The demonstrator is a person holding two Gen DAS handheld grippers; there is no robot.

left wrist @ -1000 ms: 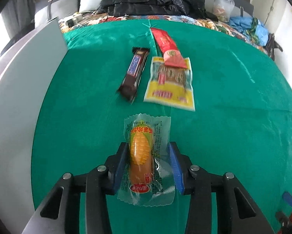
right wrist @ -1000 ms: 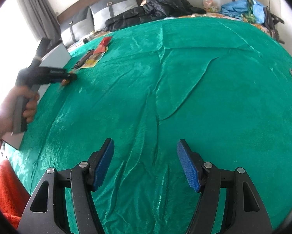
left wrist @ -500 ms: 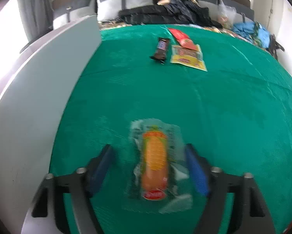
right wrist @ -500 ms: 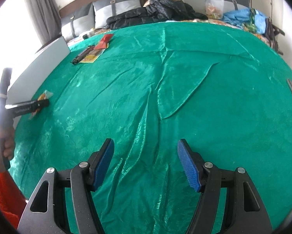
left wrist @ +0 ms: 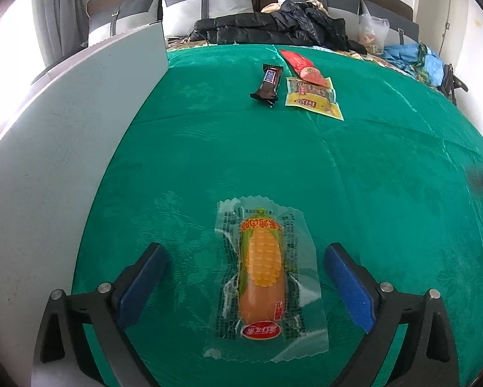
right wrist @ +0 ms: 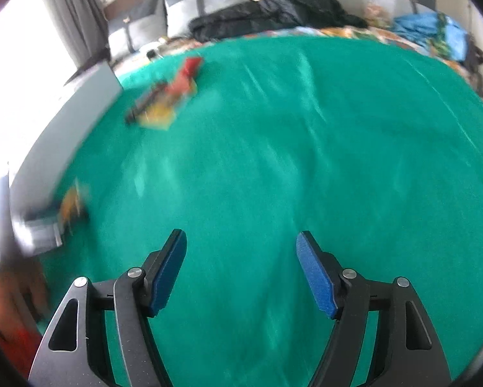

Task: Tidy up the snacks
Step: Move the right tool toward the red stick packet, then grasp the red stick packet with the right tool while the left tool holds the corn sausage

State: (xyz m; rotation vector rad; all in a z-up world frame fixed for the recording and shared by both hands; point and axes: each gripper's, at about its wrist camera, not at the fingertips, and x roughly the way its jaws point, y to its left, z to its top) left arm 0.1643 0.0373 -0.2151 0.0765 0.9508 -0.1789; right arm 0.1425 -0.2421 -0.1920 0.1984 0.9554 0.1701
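A corn-printed sausage in a clear wrapper (left wrist: 263, 274) lies flat on the green cloth (left wrist: 386, 174), between the fingers of my left gripper (left wrist: 246, 285), which is open and not touching it. Farther off lie a dark chocolate bar (left wrist: 267, 84), a yellow snack packet (left wrist: 313, 97) and a red packet (left wrist: 303, 66) overlapping the yellow one. My right gripper (right wrist: 241, 274) is open and empty above bare cloth; its view is blurred, with the snack group (right wrist: 167, 98) at the far left and the sausage (right wrist: 72, 204) by the left gripper.
A grey-white board (left wrist: 64, 148) borders the cloth on the left. At the back are pillows, a black jacket (left wrist: 273, 27), a plastic bag (left wrist: 372, 30) and blue cloth (left wrist: 409, 56). The person's hand (right wrist: 12, 293) shows at the lower left of the right wrist view.
My left gripper carried the sausage back away from the other snacks, then opened and let it go onto the cloth. The right gripper has swung, blurring its view.
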